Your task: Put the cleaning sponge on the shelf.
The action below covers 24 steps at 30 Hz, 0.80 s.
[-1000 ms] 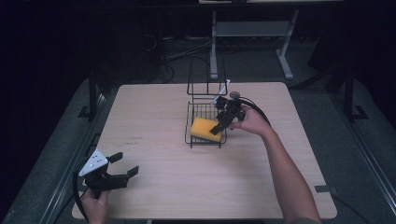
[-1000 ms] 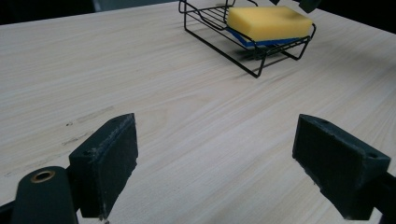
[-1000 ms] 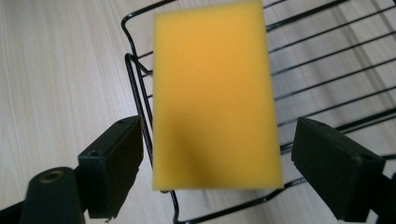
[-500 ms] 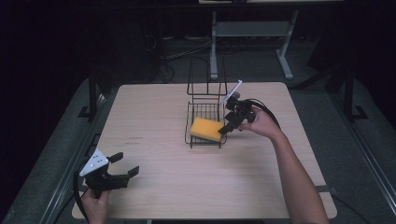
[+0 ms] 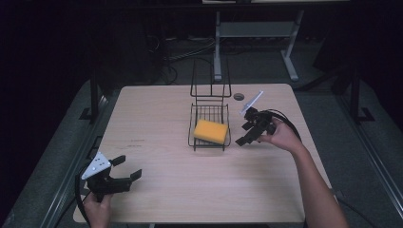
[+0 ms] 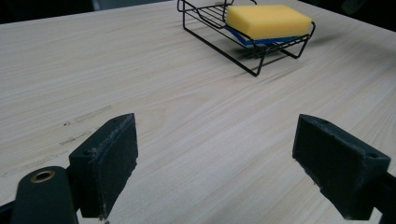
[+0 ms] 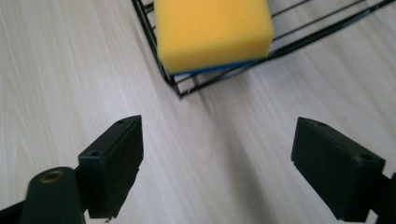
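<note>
Sponge (image 5: 210, 131) in wire rack (image 5: 208, 137), mid-surface; both tongs apart, empty.
Looks light, soft, squashy; grip its long sides, right tongs (image 5: 248, 134) nearest.

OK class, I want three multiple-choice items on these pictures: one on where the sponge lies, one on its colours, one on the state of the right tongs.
1. Where does the sponge lie?
A. in the wire rack
B. on the bare table
C. in the left tongs

2. Its colours?
A. green
B. yellow over blue
C. pink

3. The right tongs are:
A. shut on the sponge
B. open beside the rack
C. shut, holding nothing

Key: 1 A, the wire rim surrounds it; 2 B, a blue layer shows beneath the yellow; 3 B, the jaws stand wide apart over wood.
</note>
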Available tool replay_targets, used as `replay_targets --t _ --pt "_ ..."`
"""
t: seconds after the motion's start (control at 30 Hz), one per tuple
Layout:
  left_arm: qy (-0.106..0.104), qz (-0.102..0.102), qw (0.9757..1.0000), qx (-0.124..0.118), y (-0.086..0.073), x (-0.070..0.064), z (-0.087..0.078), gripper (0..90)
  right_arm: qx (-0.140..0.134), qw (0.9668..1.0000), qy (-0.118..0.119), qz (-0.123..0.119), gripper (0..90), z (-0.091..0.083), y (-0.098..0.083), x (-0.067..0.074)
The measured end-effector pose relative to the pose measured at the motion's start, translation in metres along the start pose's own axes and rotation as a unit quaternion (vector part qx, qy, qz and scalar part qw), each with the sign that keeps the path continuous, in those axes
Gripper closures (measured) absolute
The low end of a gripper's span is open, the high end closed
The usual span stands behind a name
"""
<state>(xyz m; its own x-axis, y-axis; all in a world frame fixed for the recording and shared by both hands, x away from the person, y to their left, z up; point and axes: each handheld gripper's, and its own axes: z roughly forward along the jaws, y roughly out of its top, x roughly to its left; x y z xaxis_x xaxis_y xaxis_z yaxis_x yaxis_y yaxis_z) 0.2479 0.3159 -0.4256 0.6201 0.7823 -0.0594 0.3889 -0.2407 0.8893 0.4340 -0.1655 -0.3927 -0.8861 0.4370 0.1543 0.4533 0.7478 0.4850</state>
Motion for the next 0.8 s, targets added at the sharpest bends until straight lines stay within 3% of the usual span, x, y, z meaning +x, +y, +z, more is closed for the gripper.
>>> replay_targets --t 0.8 --pt "-0.001 0.002 1.0000 0.003 0.000 -0.001 0.000 13.4 -0.001 0.9997 -0.019 0.014 16.5 -0.017 -0.069 0.023"
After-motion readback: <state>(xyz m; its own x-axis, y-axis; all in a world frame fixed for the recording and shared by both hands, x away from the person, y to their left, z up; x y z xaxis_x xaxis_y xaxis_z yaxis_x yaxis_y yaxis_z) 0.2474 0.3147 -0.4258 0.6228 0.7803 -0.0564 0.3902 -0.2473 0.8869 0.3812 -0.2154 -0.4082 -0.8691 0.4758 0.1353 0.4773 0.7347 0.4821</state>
